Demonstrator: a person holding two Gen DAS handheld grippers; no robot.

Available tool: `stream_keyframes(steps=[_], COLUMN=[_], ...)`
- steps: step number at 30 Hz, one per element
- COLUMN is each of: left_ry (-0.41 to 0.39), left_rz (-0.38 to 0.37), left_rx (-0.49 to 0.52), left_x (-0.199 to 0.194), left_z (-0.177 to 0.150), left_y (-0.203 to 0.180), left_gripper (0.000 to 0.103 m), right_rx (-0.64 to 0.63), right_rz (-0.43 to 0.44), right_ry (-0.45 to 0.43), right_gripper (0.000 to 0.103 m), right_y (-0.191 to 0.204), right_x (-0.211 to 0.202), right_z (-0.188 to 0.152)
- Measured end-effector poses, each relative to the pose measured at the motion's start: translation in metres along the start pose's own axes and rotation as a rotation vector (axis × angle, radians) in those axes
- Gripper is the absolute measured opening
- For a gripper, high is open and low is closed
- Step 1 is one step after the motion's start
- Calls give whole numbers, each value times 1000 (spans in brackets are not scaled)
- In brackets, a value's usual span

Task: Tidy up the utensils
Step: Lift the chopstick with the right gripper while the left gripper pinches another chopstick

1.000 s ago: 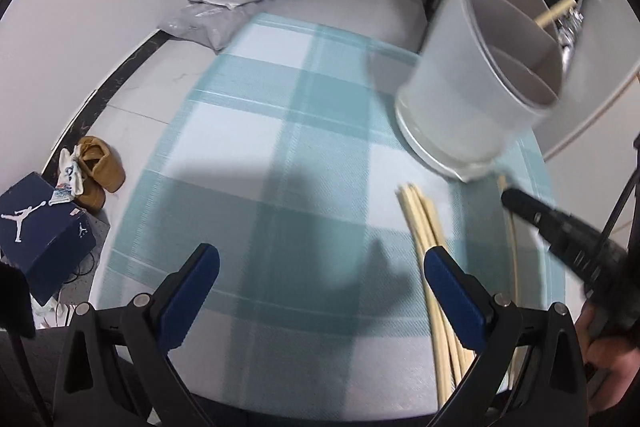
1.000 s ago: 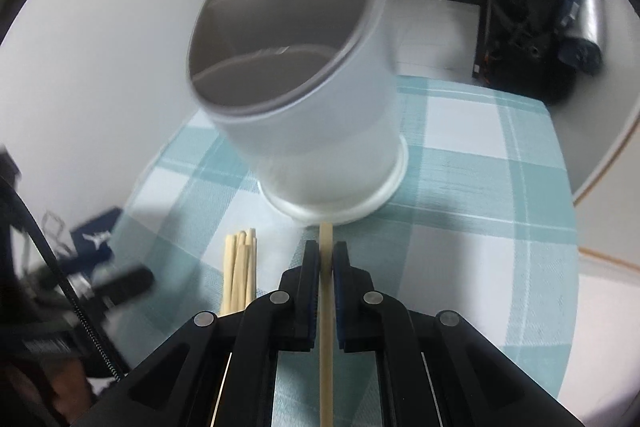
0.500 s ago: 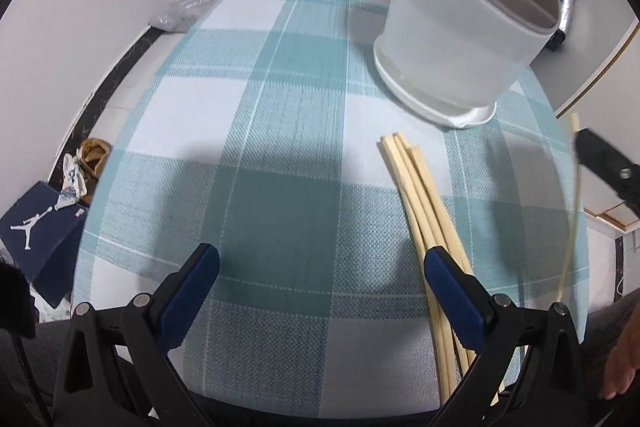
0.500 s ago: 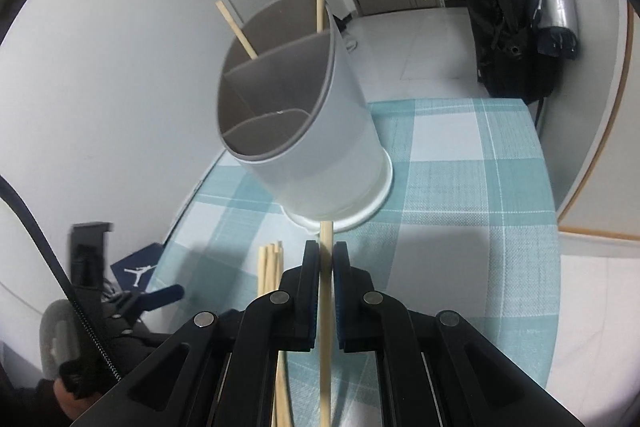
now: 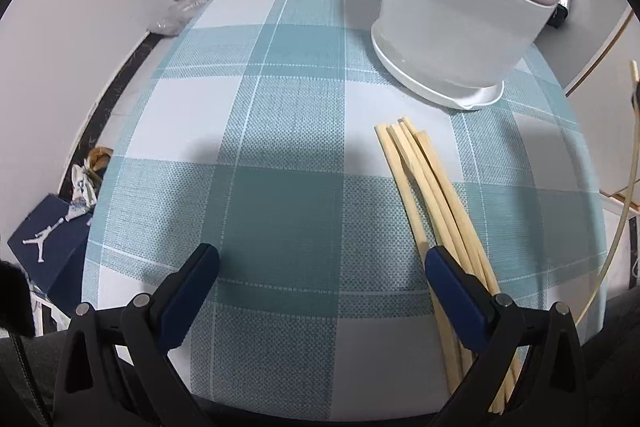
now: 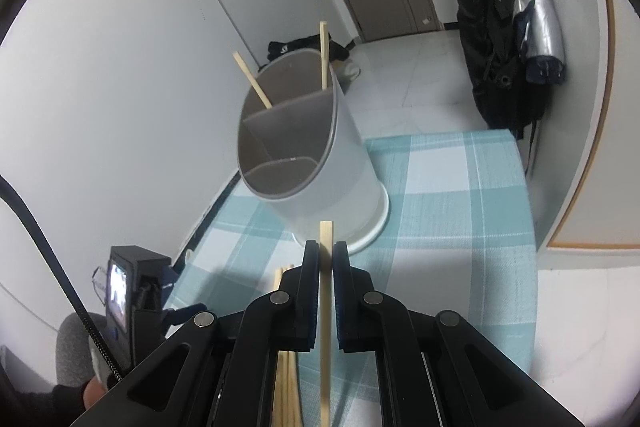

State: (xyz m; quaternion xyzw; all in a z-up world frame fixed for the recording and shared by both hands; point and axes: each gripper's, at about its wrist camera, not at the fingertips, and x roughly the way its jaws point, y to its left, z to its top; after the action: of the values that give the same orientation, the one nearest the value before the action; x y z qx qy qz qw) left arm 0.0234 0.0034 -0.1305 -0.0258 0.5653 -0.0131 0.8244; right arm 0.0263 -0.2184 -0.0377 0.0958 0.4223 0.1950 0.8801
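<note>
Currently right gripper [image 6: 326,259] pinches one chopstick [image 6: 325,307] lengthwise, raised above the surface [image 6: 460,211], presumably for dropping into the divided utensil holder [image 6: 304,155]. Left gripper [image 5: 320,279] wide, empty, beside remaining chopsticks [image 5: 432,203].

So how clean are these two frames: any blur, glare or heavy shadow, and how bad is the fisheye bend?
Left wrist view: sharp, soft even light, a broad dim shadow on the checked tablecloth, edges bowed and corners black. Right wrist view: the utensil holder and the chopstick in the right gripper are crisp, there is no glare, and the door and walls curve strongly.
</note>
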Motion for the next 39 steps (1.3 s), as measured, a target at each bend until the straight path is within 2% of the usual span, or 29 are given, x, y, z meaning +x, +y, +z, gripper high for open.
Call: stream_keyframes(steps=[9,12,15,19,21,26,32,39], left_ry=[2,-3,-8,-22,-30,-55,-80,-208], left_rz=[6,34,31,28,31,24,-36,-111], left_rx=[14,21,21,12,4,-7,-23,-61], left_x=[7,9,9,9,10,11,5,-29], left_z=[14,18,24,34,37,42,42,40], left_y=[-5,-8,-10,-12,-13,-16,-14,-5], left_gripper=[100,96,84,61,53,9,4,3], right_rx=[7,12,12,13,10,-14,-52,-84], right_rz=[14,17,20,20,17,2,-26,-25], right_ry=[-29,-32,-34,-38,-45,-63,-68,-103], right_gripper=[6,6,6,6,6,6,6,6], right_y=[-1,-1,-2,-2,-1,1,5,14], right_x=[-9,-10,-11,-13,-13,-14,-13,-20], right_z=[3,4,4,7,8,16,14,11])
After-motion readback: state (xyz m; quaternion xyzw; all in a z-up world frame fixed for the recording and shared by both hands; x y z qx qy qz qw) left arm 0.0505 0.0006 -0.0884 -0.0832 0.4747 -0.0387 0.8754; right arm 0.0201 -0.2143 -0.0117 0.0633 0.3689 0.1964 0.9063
